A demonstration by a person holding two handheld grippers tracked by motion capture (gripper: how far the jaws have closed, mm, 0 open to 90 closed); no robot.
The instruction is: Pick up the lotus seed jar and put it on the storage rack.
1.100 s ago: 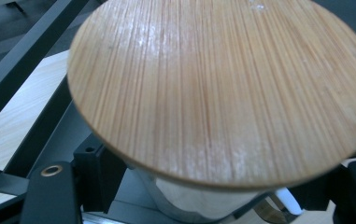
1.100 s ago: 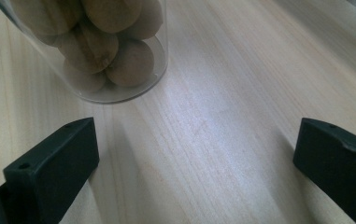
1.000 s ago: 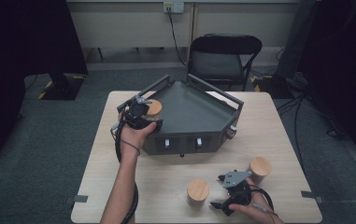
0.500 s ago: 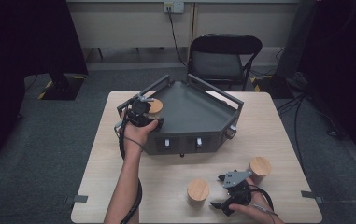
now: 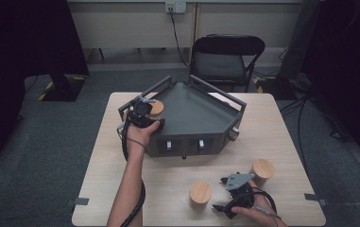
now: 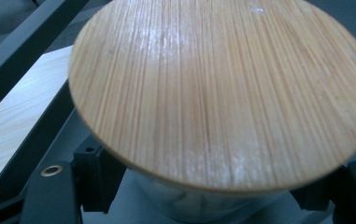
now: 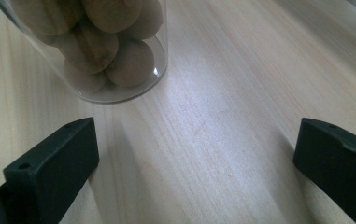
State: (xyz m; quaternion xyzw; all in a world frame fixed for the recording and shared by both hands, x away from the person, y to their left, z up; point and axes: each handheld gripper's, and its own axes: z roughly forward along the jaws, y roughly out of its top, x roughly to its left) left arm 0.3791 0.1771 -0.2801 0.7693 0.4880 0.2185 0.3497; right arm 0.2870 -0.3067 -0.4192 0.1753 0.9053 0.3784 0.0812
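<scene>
A glass jar with a round bamboo lid [image 6: 222, 88] sits between my left gripper's [image 6: 213, 207] black jaws, which are shut on its glass body just under the lid. In the high view this jar [image 5: 156, 107] hangs at the left corner of the dark grey tray [image 5: 196, 113], with the left gripper [image 5: 144, 116] at the tray's rim. My right gripper [image 5: 221, 194] rests near the table's front edge, its jaws wide open with bare wood between them. A clear jar of brown nuts [image 7: 105, 46] stands just ahead of its [image 7: 194, 158] left jaw.
Two bamboo-lidded jars stand on the table, one [image 5: 200, 193] left of the right gripper and one [image 5: 262, 169] behind it. The tray has raised bar rims and two latches on its front wall [image 5: 184, 144]. A black chair [image 5: 227, 59] stands beyond the table.
The left hand with its jar has crept slightly toward the tray's corner. The right gripper has stayed where it was.
</scene>
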